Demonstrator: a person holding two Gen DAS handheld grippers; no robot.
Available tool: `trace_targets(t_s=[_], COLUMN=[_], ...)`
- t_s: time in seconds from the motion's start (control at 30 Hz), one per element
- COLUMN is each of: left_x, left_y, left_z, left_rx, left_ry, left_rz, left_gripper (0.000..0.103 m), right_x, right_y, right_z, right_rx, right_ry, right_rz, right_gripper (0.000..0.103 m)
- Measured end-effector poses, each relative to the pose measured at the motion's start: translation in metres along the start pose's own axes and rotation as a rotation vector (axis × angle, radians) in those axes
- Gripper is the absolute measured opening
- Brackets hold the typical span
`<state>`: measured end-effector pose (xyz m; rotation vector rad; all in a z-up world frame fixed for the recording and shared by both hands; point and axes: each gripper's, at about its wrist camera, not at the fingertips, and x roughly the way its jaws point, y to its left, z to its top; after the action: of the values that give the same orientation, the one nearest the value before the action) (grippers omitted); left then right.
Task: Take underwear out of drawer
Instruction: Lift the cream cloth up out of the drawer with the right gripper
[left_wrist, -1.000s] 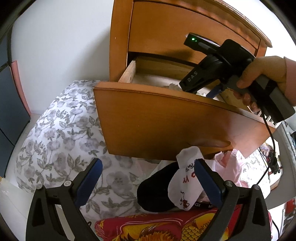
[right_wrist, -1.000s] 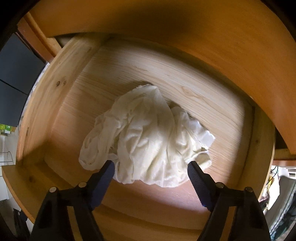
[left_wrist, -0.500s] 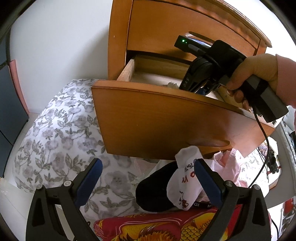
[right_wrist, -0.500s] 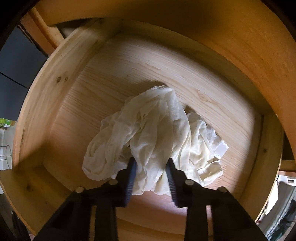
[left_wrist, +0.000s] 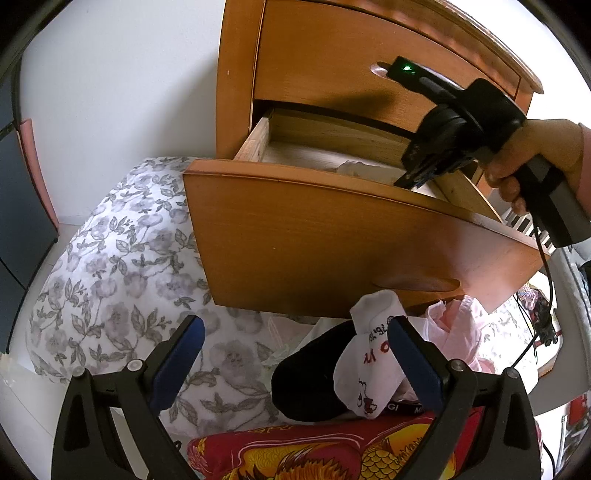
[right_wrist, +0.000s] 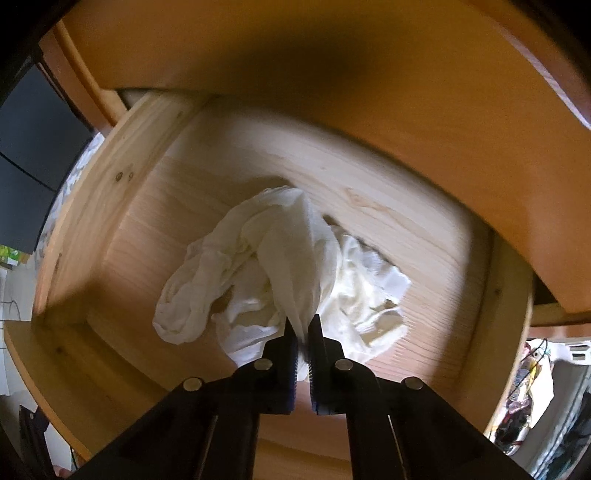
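A crumpled cream-white piece of underwear (right_wrist: 280, 266) lies on the pale wooden floor of the pulled-out drawer (right_wrist: 110, 229). My right gripper (right_wrist: 303, 325) points steeply down into the drawer and is shut on a fold of the cloth, which rises in a peak to its tips. In the left wrist view the drawer (left_wrist: 332, 236) stands open, a bit of the underwear (left_wrist: 354, 168) shows over its rim, and a hand holds the right gripper (left_wrist: 410, 181) above it. My left gripper (left_wrist: 295, 343) hangs open below the drawer front, holding nothing.
A closed upper drawer (left_wrist: 369, 62) sits above the open one. Below lie a flowered pillow (left_wrist: 110, 266), a black garment (left_wrist: 314, 376), a white printed sock (left_wrist: 369, 354), pink cloth (left_wrist: 461, 332) and a red and gold cloth (left_wrist: 314, 454). A cable (left_wrist: 546, 280) hangs at right.
The right gripper's jaws went from wide apart to shut on a fold of the underwear, and it has risen a little, pulling the cloth into a peak. The left gripper stayed still.
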<state>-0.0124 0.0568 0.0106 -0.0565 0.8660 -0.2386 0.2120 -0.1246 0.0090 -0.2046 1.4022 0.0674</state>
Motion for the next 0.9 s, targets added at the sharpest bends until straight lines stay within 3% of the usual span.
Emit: trace_targets(t_s=[0.37, 0.9], left_x=[0.000, -0.002], left_y=[0.000, -0.004], left_z=[0.000, -0.001], left_rx=[-0.001, 0.014], left_ry=[0.000, -0.002], left_rz=[0.001, 0.036], left_gripper=[0.099, 0.099], right_x=[-0.039, -0.162], right_y=[-0.018, -0.034], right_z=[-0.021, -0.055], right_rx=[0.012, -0.002], right_ry=[-0.114, -0.451], right_rz=[-0.059, -0.161], right_gripper=[0.004, 0.004])
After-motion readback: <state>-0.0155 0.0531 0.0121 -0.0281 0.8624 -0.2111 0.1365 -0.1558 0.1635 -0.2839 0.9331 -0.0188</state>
